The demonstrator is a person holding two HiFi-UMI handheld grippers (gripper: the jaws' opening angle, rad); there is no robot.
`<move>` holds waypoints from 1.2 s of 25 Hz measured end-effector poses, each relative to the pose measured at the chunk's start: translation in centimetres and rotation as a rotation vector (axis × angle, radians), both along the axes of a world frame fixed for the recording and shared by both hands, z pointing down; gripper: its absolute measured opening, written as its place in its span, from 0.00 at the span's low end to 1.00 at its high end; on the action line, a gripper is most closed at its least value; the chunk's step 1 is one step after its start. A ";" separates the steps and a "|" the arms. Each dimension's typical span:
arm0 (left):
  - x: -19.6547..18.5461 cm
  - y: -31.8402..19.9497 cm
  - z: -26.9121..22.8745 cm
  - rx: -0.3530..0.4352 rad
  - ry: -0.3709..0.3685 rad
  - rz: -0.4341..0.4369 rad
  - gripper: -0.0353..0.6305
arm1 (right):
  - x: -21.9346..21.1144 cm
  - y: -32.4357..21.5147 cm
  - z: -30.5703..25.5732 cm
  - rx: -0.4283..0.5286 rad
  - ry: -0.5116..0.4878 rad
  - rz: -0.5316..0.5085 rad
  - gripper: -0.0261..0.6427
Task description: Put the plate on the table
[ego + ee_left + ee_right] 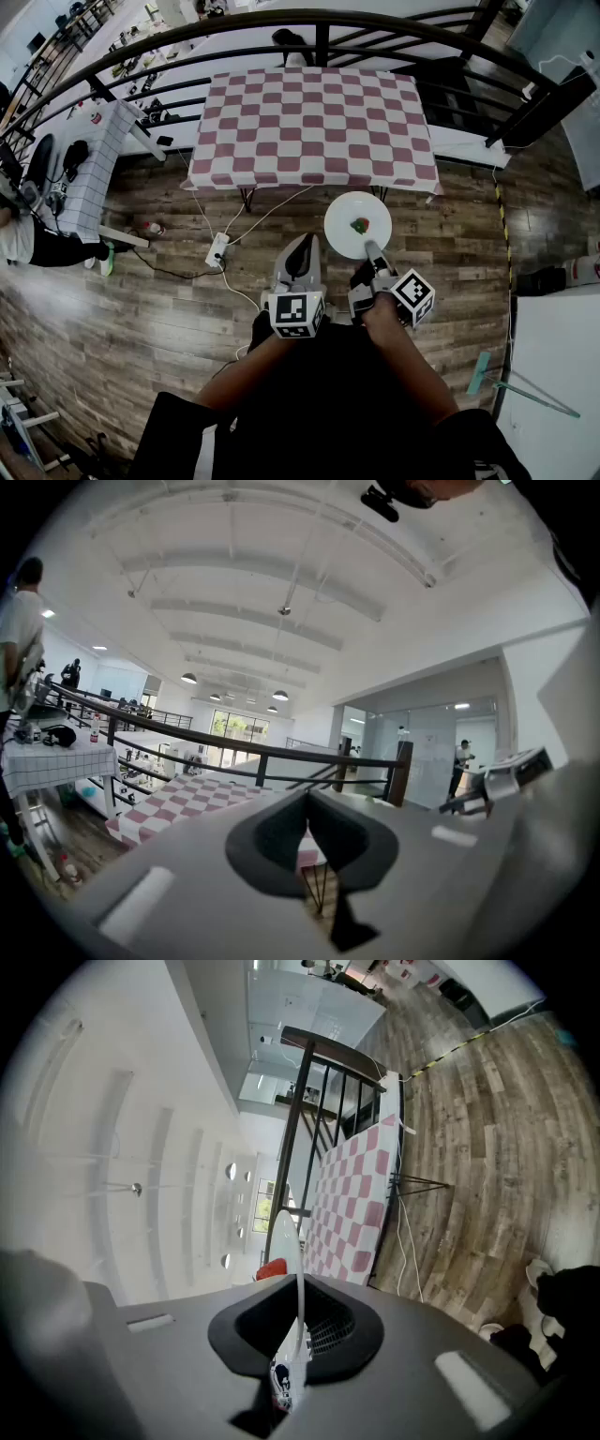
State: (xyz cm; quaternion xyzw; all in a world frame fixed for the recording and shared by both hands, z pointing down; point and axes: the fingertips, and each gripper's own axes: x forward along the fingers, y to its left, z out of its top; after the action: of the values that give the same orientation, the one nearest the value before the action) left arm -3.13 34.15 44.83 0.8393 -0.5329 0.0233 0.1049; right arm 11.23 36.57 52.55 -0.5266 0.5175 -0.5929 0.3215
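The plate (342,223) is clamped by its rim alone in the right gripper (372,249), short of the table (309,122); the left gripper (302,248) is closed, empty. The red item (360,225) could be spilled if the plate is tilted.

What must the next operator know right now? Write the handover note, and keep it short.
Right gripper: shut on the near rim of the round white plate, which carries a small red-and-green item.
Left gripper: shut, empty, beside the right one.
The plate hangs over the wooden floor, short of the table with the red-and-white checked cloth.
Done: plate in the grip.
Left: carry it forward, set it on the cloth, release.
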 end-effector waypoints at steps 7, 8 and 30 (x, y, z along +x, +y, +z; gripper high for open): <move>-0.1 0.5 -0.3 -0.002 0.002 0.001 0.07 | 0.1 0.4 -0.8 0.023 -0.003 0.016 0.06; 0.0 0.5 -0.2 -0.002 0.002 0.000 0.07 | 0.2 0.4 -0.8 0.022 0.001 0.018 0.06; 1.0 1.1 -0.5 0.030 -0.018 -0.021 0.07 | 2.1 1.3 -0.1 0.019 -0.010 0.041 0.06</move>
State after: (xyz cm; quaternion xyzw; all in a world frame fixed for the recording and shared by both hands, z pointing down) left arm -2.09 35.21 44.38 0.8348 -0.5431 0.0217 0.0877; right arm 13.35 37.89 52.47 -0.5310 0.5106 -0.5840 0.3409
